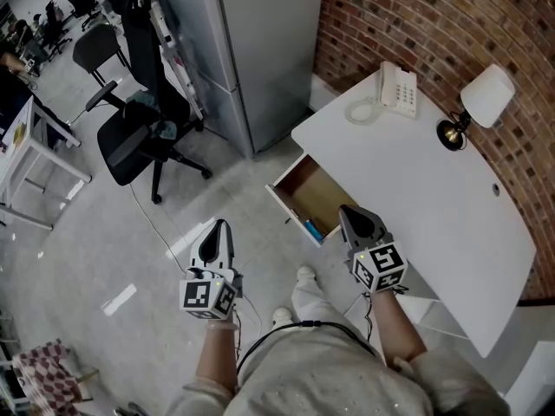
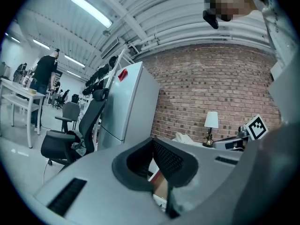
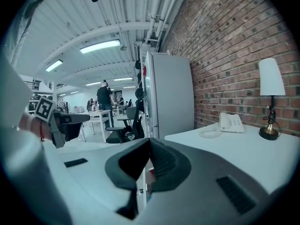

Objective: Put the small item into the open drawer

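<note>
The wooden drawer [image 1: 303, 191] stands pulled out from the white desk [image 1: 416, 189]. A small blue item [image 1: 313, 230] lies at the drawer's near corner. My right gripper [image 1: 344, 209] hovers just right of the drawer's near end, above the desk's edge; its jaws are shut with nothing between them. My left gripper [image 1: 222, 224] hangs over the floor to the left of the drawer, jaws together and empty. In the left gripper view the left gripper [image 2: 152, 142] points level toward the desk, and the right gripper [image 3: 149, 142] looks along the desk's edge in its own view.
A white telephone [image 1: 397, 88] and a desk lamp [image 1: 481, 102] stand at the desk's far side by the brick wall. A grey cabinet [image 1: 260, 50] and a black office chair [image 1: 139, 128] stand to the left. A cable [image 1: 156, 224] runs over the floor.
</note>
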The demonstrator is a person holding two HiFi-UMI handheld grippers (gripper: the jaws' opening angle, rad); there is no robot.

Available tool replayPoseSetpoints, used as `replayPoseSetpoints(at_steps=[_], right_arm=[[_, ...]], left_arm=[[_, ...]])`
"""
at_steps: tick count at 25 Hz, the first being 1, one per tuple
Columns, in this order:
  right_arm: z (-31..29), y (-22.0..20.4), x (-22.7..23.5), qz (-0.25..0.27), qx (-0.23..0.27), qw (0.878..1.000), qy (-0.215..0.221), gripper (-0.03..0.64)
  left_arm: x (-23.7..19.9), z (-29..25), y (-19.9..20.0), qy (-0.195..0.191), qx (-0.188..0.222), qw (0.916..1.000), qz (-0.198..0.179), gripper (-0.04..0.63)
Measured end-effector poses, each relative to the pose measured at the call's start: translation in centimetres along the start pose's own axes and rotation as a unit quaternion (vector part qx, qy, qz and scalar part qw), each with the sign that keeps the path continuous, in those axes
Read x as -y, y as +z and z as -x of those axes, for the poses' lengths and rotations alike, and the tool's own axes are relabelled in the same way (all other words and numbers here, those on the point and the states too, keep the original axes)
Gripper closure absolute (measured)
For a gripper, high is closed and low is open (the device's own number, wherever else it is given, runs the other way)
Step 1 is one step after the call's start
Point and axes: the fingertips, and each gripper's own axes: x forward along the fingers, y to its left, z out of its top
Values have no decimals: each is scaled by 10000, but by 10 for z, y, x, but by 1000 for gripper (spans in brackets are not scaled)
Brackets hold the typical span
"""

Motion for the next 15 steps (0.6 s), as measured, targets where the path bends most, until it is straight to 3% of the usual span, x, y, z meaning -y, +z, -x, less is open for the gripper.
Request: replayPoseSetpoints(at_steps=[15], right_arm=[[9, 23, 1, 45, 274, 9996, -29, 612]], left_arm=[[-7, 6, 28, 88, 272, 9996, -85, 589]])
